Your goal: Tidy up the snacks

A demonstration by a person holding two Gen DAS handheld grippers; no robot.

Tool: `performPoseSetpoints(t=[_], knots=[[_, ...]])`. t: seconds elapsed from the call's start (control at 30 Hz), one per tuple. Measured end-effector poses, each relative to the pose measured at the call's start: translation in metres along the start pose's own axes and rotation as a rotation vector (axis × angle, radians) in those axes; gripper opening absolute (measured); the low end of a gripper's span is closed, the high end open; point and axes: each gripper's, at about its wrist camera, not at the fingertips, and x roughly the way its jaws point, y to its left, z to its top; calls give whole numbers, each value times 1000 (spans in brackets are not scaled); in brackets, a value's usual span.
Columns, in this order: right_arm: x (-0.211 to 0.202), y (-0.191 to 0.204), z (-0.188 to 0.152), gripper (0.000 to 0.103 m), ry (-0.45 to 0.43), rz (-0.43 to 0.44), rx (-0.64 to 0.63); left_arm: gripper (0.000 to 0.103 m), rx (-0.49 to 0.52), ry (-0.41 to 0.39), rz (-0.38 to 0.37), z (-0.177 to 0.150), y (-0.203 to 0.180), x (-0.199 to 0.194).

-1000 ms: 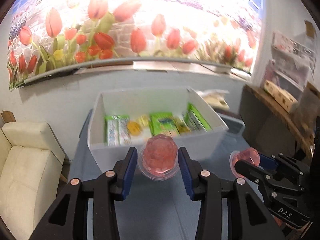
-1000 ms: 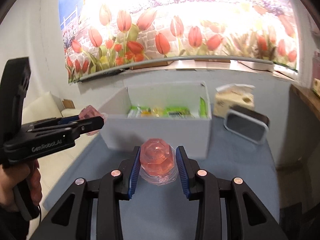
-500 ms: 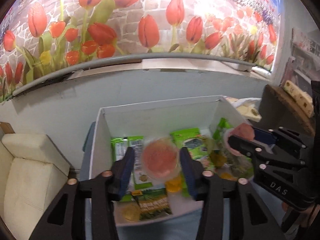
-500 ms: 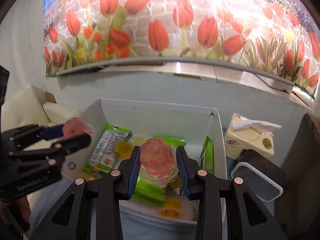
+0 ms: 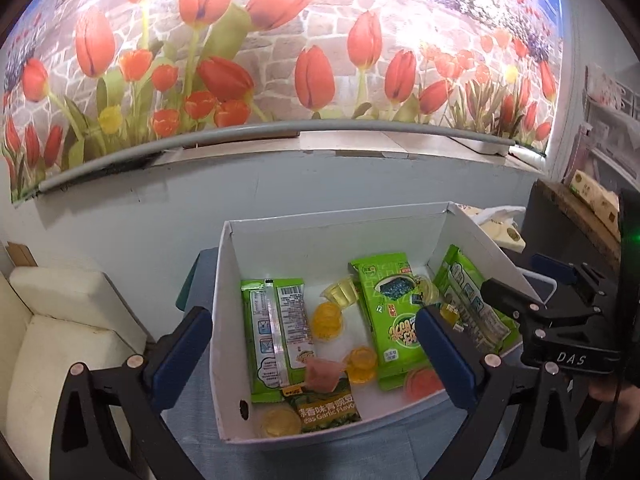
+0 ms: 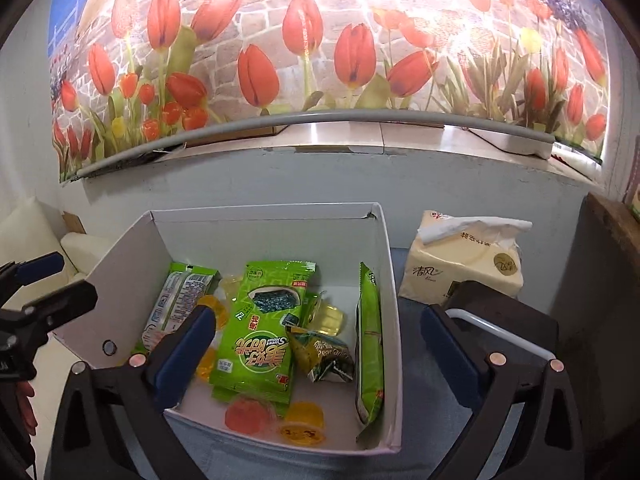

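A white cardboard box [image 5: 224, 320] [image 6: 390, 320] holds green snack packets [image 5: 394, 316] [image 6: 260, 332], yellow jelly cups [image 5: 326, 320] [image 6: 301, 428] and two pink jelly cups. One pink jelly cup [image 5: 322, 374] lies on the packets near the front. The other pink jelly cup [image 5: 422, 382] [image 6: 246, 414] lies at the box's front edge. My left gripper [image 5: 312, 354] is open and empty above the box's front. My right gripper [image 6: 316, 354] is open and empty above the box. Each gripper shows at the edge of the other's view [image 5: 536, 300] [image 6: 44, 292].
A tissue pack [image 6: 464, 264] stands right of the box, with a clear lidded container [image 6: 496, 332] in front of it. A cream sofa [image 5: 48, 320] is at the left. A wall with a tulip mural is behind, and a wooden shelf [image 5: 588, 216] at right.
Both grippers have moved forward over the box and opened. The two pink jelly cups they held now lie inside the box.
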Motion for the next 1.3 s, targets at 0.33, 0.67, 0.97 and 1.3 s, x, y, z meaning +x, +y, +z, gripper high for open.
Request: performPoseSetpoints(t=[0.33,0.67,0.97,1.3], knots=[[-45,6,-22,103,-10,1,40,103,-1,-64,36,-14,-12,-62],[-210,47,-78,103,-232,-45,-97,103,25,-217,177,-72,-35,-192],[-289,59,-142,103,-147,-2,-66,103,-37,-148,104,-138,-55,-280],[-341,71,-164,103,-163,38,-38,103,-49,-122,47,-170,-65,-320]])
